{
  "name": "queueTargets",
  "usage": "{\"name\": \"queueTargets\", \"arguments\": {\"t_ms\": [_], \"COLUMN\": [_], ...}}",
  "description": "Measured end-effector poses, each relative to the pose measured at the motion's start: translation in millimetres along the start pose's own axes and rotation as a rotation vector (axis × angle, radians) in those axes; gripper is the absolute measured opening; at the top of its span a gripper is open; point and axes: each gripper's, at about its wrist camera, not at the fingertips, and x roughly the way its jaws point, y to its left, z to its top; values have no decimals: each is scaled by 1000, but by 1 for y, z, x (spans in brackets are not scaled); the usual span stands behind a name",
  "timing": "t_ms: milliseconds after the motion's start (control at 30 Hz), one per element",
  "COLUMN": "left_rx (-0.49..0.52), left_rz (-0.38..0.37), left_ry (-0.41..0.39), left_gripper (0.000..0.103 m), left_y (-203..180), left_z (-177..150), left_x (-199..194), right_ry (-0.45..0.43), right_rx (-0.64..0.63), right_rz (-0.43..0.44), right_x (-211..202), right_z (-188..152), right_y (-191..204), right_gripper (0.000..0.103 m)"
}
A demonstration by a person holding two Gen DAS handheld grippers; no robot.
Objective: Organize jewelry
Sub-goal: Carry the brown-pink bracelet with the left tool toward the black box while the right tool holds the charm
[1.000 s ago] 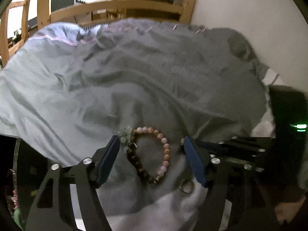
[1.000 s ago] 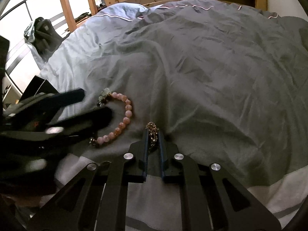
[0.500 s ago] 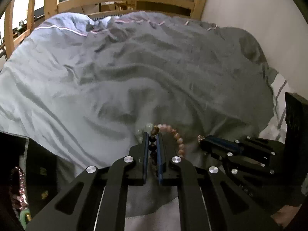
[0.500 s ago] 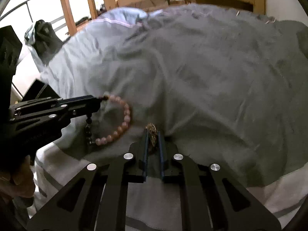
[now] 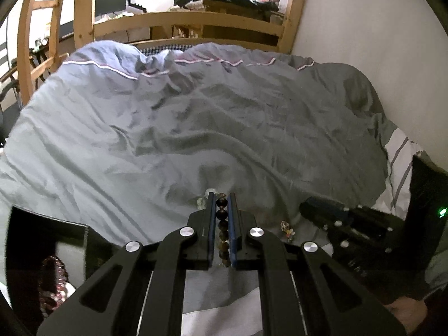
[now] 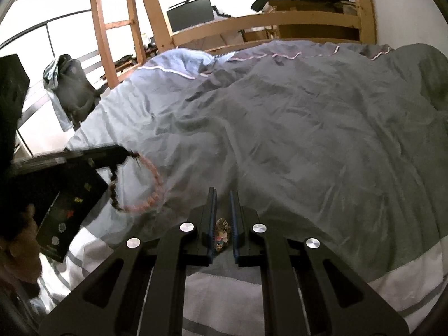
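My left gripper [image 5: 221, 196] is shut on the dark-bead side of a bead bracelet [image 5: 222, 224]. In the right wrist view that bracelet [image 6: 145, 187] hangs from the left gripper [image 6: 123, 154] above the grey duvet [image 6: 280, 128], its pink beads swinging below. My right gripper [image 6: 222, 193] is shut on a small gold ornament [image 6: 221, 233], held deep between the pads and off the duvet. The left wrist view shows the right gripper [image 5: 308, 207] close on the right, with the gold ornament [image 5: 287, 228] dangling under it.
A black jewelry box [image 5: 42, 240] sits at the lower left with a pink bead string [image 5: 53, 277] in it; the box [image 6: 64, 212] lies just under the left gripper. A wooden bed frame [image 5: 190, 22] rings the bed. A white wall [image 5: 378, 42] is to the right.
The left gripper shut on the bracelet's dark beads and lifted it off the duvet. The right gripper rose a little, still holding the gold ornament.
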Motion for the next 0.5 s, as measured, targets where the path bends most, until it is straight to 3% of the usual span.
{"name": "queueTargets", "arguments": {"t_ms": [100, 133, 167, 333, 400, 500], "left_rx": [4, 2, 1, 3, 4, 2], "left_rz": [3, 2, 0, 9, 14, 13], "left_ry": [-18, -21, -22, -8, -11, -22], "left_gripper": [8, 8, 8, 8, 8, 8], "left_y": [1, 2, 2, 2, 1, 1], "left_z": [3, 4, 4, 3, 3, 5], "left_x": [-9, -10, -11, -8, -9, -14], "right_ry": [104, 130, 153, 151, 146, 142], "right_rx": [-27, -31, -34, -9, 3, -15], "right_rz": [-25, -34, -34, -16, 2, 31], "right_x": [19, 25, 31, 38, 37, 36], "right_z": [-8, -12, -15, -22, -22, -22], "right_y": [4, 5, 4, -3, -5, -1], "right_gripper": [18, 29, 30, 28, 14, 12]}}
